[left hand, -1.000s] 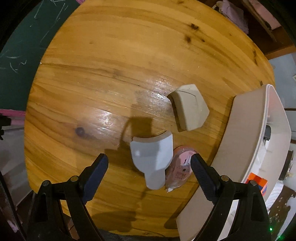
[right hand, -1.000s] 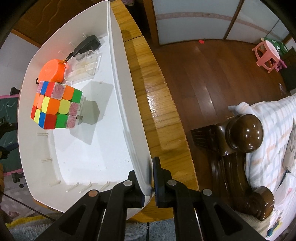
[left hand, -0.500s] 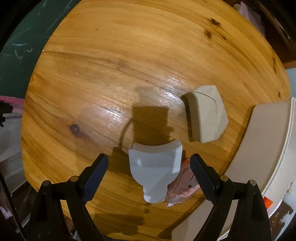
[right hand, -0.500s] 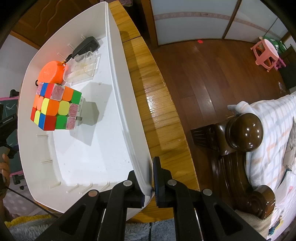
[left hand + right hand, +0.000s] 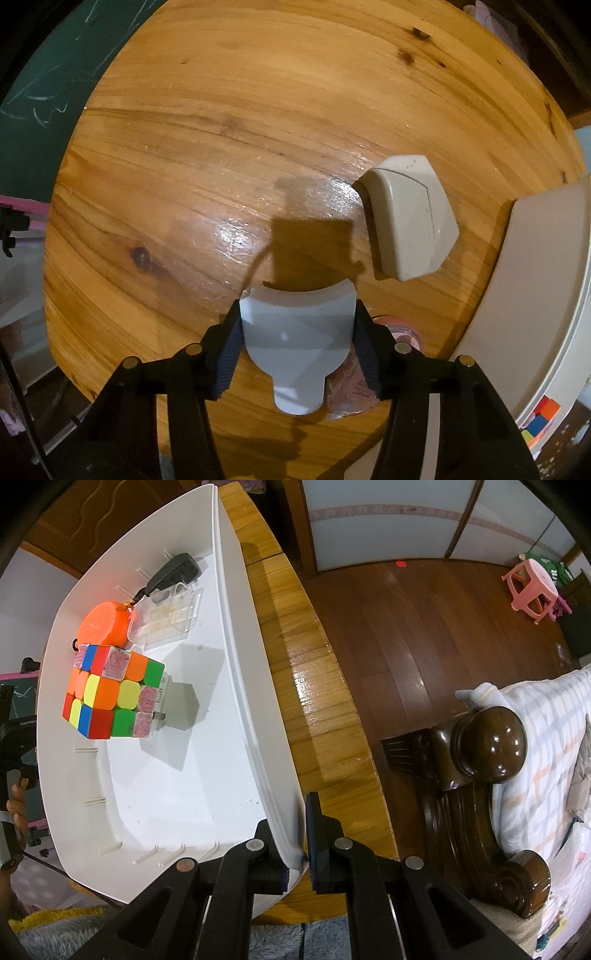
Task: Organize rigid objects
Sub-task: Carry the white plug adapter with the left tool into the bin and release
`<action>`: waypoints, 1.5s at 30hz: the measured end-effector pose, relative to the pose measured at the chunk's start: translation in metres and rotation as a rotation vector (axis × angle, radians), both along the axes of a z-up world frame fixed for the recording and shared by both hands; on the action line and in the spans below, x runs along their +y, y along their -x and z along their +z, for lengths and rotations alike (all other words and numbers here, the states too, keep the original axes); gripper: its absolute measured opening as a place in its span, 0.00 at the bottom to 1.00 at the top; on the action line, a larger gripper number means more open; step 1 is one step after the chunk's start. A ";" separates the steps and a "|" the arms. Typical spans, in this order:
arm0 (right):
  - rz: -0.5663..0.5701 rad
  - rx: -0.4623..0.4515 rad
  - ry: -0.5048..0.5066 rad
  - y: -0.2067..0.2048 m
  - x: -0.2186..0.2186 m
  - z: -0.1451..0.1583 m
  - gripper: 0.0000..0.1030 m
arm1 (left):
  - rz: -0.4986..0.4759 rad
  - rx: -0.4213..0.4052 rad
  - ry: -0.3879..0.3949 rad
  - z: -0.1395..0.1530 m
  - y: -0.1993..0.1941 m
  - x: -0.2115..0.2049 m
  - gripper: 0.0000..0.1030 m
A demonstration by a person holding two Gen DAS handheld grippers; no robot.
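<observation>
Closing on a grey piece (image 5: 295,332) on the tabletop (image 5: 221,147), the left gripper (image 5: 297,345) has its jaws touching both its sides. A beige piece (image 5: 410,218) lies near it. The right gripper (image 5: 297,843) is clenched on the rim of the white bin (image 5: 166,794) holding a cube (image 5: 110,694).

Glossy varnished wood table (image 5: 221,166); smooth matt plastic bin (image 5: 177,797).

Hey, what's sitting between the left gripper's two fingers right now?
A light grey plastic piece, with the left gripper closing onto its sides, seen in the left wrist view.
</observation>
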State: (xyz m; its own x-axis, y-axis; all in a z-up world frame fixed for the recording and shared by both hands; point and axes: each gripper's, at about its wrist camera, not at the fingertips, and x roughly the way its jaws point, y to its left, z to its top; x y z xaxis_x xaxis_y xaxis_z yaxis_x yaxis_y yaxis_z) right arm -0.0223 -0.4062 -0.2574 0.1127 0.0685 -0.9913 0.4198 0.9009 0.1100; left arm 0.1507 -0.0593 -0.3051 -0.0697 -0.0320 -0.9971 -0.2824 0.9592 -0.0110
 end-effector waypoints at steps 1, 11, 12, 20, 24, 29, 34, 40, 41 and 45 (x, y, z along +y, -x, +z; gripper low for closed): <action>0.001 0.000 -0.001 0.000 0.000 0.000 0.07 | -0.002 0.000 -0.001 0.000 0.001 0.001 0.57; 0.007 -0.003 -0.019 0.004 -0.001 -0.001 0.06 | -0.114 -0.056 -0.043 0.034 0.004 0.000 0.57; 0.009 -0.005 -0.021 0.004 -0.001 -0.001 0.06 | -0.129 -0.065 -0.039 0.042 0.005 -0.002 0.57; 0.027 -0.020 -0.028 0.006 0.000 0.000 0.06 | -0.288 -0.173 0.004 0.112 0.025 -0.036 0.57; 0.038 -0.026 -0.033 0.007 0.000 0.001 0.06 | -0.376 -0.232 0.013 0.152 0.030 -0.063 0.57; 0.057 -0.038 -0.039 0.007 -0.001 0.002 0.06 | -0.425 -0.257 0.079 0.180 0.043 -0.092 0.57; 0.076 -0.050 -0.042 0.008 0.000 0.004 0.07 | -0.428 -0.233 0.144 0.184 0.047 -0.110 0.57; 0.087 -0.064 -0.041 0.009 0.000 0.006 0.07 | -0.420 -0.176 0.150 0.161 0.047 -0.128 0.57; 0.088 -0.067 -0.041 0.009 0.000 0.006 0.07 | -0.417 -0.157 0.143 0.153 0.046 -0.131 0.57; 0.092 -0.078 -0.044 0.011 0.000 0.008 0.07 | -0.411 -0.116 0.122 0.131 0.046 -0.138 0.57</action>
